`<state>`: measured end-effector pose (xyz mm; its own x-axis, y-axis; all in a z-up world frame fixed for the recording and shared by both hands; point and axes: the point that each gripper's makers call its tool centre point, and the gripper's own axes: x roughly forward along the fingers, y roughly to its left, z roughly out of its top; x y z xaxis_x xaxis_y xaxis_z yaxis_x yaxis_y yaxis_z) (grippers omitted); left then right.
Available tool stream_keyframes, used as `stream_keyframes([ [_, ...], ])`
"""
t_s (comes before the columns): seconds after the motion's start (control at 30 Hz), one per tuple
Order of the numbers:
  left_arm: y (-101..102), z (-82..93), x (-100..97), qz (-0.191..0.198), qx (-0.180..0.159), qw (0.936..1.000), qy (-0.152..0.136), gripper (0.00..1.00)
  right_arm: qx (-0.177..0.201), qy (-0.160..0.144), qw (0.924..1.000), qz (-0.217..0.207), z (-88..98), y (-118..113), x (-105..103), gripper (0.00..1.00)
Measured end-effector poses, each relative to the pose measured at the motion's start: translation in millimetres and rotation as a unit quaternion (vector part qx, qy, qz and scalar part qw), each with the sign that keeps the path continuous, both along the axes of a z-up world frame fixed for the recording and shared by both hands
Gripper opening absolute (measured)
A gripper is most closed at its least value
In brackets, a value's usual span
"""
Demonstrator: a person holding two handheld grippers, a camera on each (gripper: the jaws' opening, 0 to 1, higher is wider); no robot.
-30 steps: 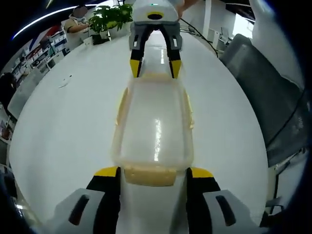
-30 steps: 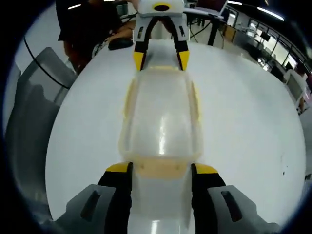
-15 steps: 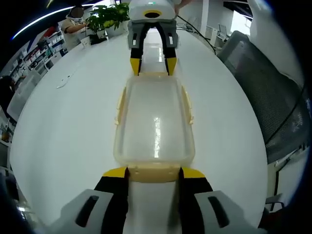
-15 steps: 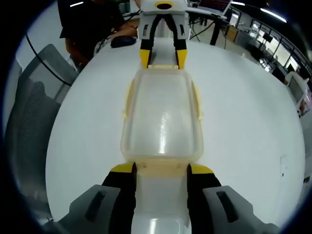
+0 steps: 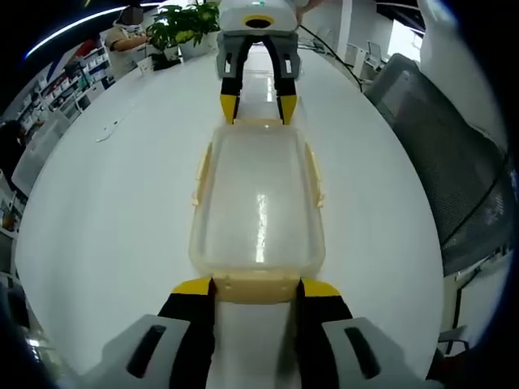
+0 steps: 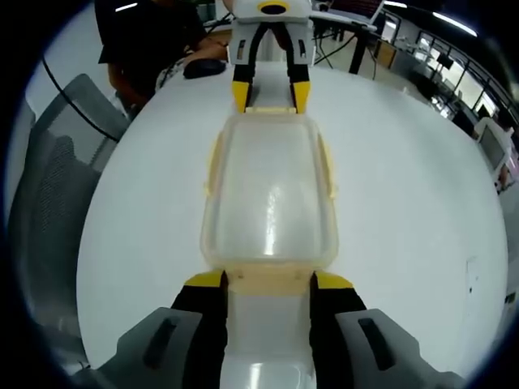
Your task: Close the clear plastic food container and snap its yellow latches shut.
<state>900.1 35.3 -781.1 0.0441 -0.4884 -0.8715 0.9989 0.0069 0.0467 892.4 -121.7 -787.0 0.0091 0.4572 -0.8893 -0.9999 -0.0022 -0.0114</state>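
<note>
The clear plastic food container (image 5: 258, 207) lay lidded on the white desk (image 5: 105, 211), left tongs (image 5: 255, 285) and right tongs (image 6: 267, 279) spread astride its opposite end latches (image 5: 253, 285), apparently steadying it for snapping.

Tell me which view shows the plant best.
The left gripper view: the plant stands at the table's far end, leaves plain. The right gripper view faces the other way, toward a chair.

The container (image 5: 258, 207) is clear, glossy plastic with matt pale-yellow latches (image 5: 257, 288). The white table (image 5: 105, 211) at 9 o'clock looks smooth and faintly shiny.
</note>
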Motion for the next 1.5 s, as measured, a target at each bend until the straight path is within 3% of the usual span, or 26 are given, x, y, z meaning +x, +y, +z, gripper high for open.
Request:
stream_keyframes([
  [0.13, 1, 5.3, -1.0, -0.003, 0.01, 0.9999, -0.004, 0.32, -0.01, -0.009, 0.9999, 0.009, 2.0, 1, -2, 0.36],
  [0.37, 6, 22.5, -3.4, 0.0, 0.014, 0.9999, -0.003, 0.32, -0.011, -0.017, 0.9997, 0.014, 22.3, 4, -3, 0.35],
  [0.87, -12, 88.9, -1.8, -0.009, 0.023, 0.9991, -0.033, 0.32, -0.001, -0.042, 0.9991, 0.002, 84.3, -15, -4, 0.35],
  [1.1, -41, 110.9, -6.8, -0.018, 0.013, 0.9991, -0.036, 0.32, 0.005, -0.04, 0.9992, -0.003, 102.5, -41, -11, 0.35],
  [1.5, -96, 111.8, -14.5, -0.036, -0.007, 0.9987, -0.037, 0.32, -0.002, -0.038, 0.999, -0.022, 111.8, -98, -25, 0.35],
])
